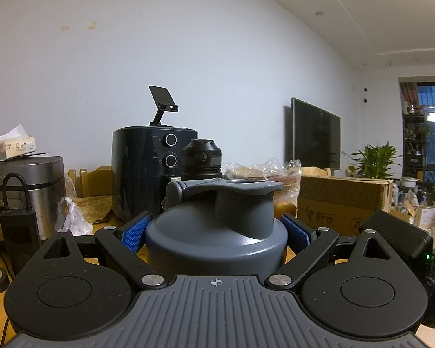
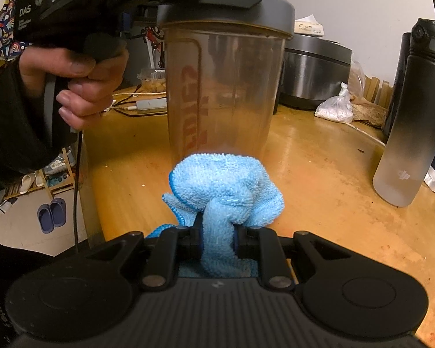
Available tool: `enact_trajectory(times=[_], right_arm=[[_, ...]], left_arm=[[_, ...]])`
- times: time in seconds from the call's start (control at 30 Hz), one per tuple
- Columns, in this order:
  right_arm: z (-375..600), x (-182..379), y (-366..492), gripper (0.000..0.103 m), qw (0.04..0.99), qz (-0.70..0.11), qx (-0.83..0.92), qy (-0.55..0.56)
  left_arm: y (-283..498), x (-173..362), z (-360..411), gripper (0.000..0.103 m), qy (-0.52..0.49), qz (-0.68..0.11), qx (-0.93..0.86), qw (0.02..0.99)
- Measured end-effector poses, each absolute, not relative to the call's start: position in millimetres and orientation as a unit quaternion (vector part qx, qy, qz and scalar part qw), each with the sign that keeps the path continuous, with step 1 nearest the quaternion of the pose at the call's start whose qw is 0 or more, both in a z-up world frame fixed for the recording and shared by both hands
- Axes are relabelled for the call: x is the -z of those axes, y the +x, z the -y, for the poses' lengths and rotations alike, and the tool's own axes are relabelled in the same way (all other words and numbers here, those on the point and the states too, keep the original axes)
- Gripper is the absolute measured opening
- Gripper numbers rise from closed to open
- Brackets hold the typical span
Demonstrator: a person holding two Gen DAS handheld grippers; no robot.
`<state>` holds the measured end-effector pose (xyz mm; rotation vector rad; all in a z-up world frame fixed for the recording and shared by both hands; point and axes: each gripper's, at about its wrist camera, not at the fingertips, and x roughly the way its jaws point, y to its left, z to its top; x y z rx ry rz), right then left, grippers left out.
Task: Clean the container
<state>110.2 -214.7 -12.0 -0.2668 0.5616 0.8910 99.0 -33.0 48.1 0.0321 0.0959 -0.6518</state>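
- Glossy, scuffed orange-brown wooden desk with a plain white wall behind it, pretty cluttered along the back.
- Left hand-held gripper is clamped on the grey plastic lid of the translucent smoky shaker container: blue ribbed pads press in on both sides of the lid, and the flip cap sits on top.
- From the right wrist view the container stands upright near the desk's left edge. A bare hand is wrapped around the left tool's black handle up top.
- Red lettering on the container wall is mirrored and blurry, can't read it.
- Right hand-held gripper is pinched tight on a fluffy light-blue microfibre cloth, bunched into a puffy wad just in front of the container's lower part. Can't tell if the cloth actually touches the container, and it hides the container's base.
- Open desk to the right of the cloth, up to the frosted grey-to-black gradient water bottle standing well apart.
- Left of the container the desk edge drops to the floor, with slippers and a shoe rack down there.
- Back row: brushed-metal rice cooker, knotted clear bag of white grains, dark air fryer with two dials, brown cardboard box, wall TV.
- A cable and a white adapter lie behind the container, partly hidden.
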Motion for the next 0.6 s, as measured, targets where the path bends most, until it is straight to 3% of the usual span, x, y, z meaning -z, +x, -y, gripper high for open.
enact_trajectory(times=[0.6], right_arm=[[214.5,10.1,110.2,0.011,0.859,-0.27,-0.418,-0.117]], left_arm=[[99.3,-49.2,32.5,0.095,0.015,-0.048,0.319,0.946]])
